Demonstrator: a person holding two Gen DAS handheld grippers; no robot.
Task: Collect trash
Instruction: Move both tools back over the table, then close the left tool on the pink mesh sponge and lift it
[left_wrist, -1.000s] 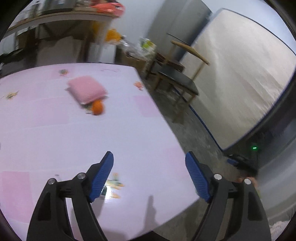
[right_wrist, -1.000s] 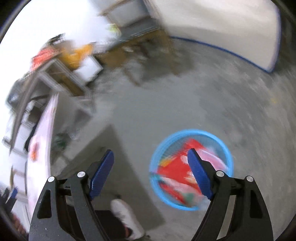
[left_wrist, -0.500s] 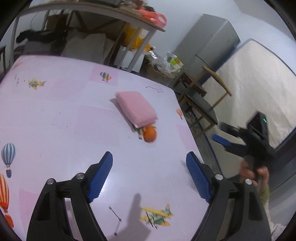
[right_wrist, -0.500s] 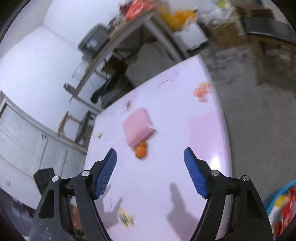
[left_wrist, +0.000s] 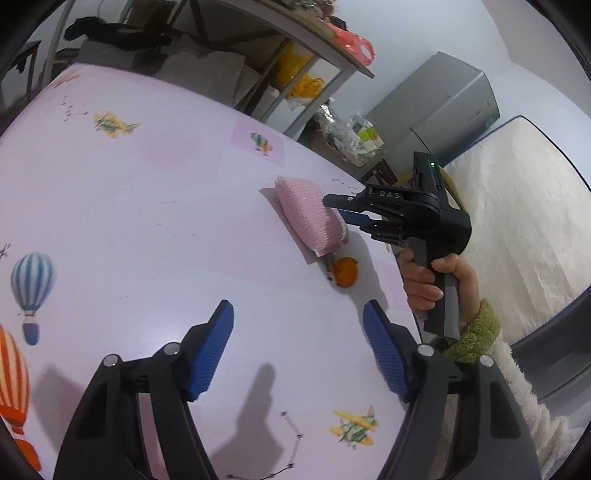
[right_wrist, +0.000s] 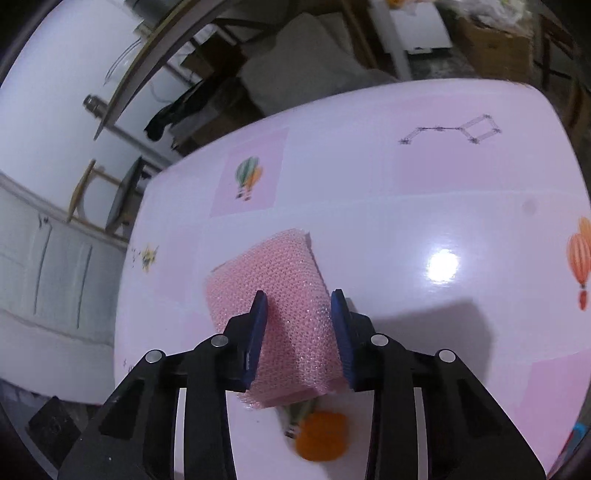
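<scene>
A pink mesh sponge lies on the pink table; it also shows in the left wrist view. My right gripper has closed its blue pads on the sponge's near end; in the left wrist view it reaches in from the right. A small orange object lies just in front of the sponge, below the right gripper. My left gripper is open and empty, above the table short of the orange object.
The table's right edge drops to the floor. A mattress leans at the right, a grey cabinet and a cluttered shelf stand behind the table. Chairs stand at the table's far side.
My right gripper has swung from the blue trash basket on the floor to the table and closed on the pink sponge. My left gripper has turned a little toward the table.
</scene>
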